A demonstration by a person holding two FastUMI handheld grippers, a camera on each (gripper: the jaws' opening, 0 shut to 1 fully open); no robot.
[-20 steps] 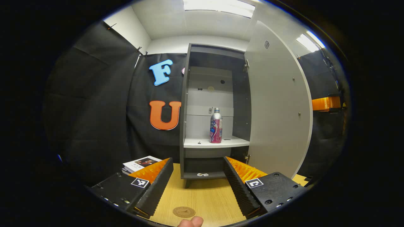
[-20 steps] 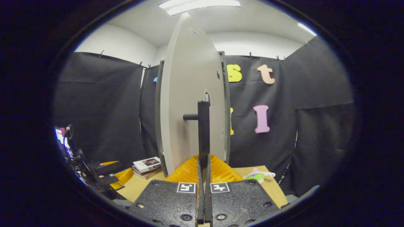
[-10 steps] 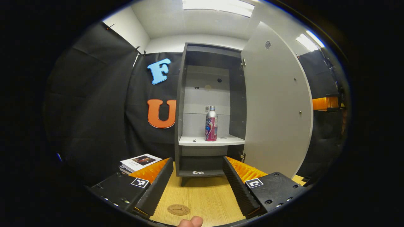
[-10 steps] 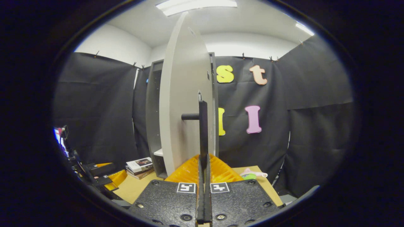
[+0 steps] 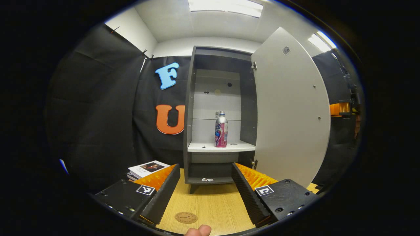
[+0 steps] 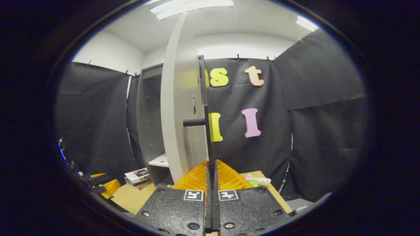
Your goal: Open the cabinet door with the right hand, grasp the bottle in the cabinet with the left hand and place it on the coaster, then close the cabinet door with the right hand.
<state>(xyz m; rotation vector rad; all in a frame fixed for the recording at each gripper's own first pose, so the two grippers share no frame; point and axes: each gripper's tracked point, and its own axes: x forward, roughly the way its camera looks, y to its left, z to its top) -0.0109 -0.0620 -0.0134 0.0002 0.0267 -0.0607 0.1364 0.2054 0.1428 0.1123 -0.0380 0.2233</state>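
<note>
My left claw (image 5: 206, 193) stands wide apart at the bottom of the left gripper view, holding nothing, its two fingers framing a strip of pale wooden worktop (image 5: 210, 203). Between them, low in the frame, lies the small round brown coaster (image 5: 186, 217), and a fingertip (image 5: 198, 230) shows at the very bottom edge. Just beyond the fingers stands the tall dark grey cabinet (image 5: 189, 114), open, with a white shelf (image 5: 220, 147) at mid-height. The silver bottle with a pink label (image 5: 221, 134) stands upright on that shelf, near the centre of the frame. The pale grey cabinet door (image 5: 290, 108) is swung out to the right. A stack of books (image 5: 147, 169) lies on the worktop at lower left.

My right claw (image 6: 212, 177) is pressed together on the door's black bar handle (image 6: 208, 137), which rises from between its fingers in the middle of the right gripper view. The door's edge faces me left of centre. A pink and green toy (image 6: 257, 180) rests on the worktop at lower right.
</note>
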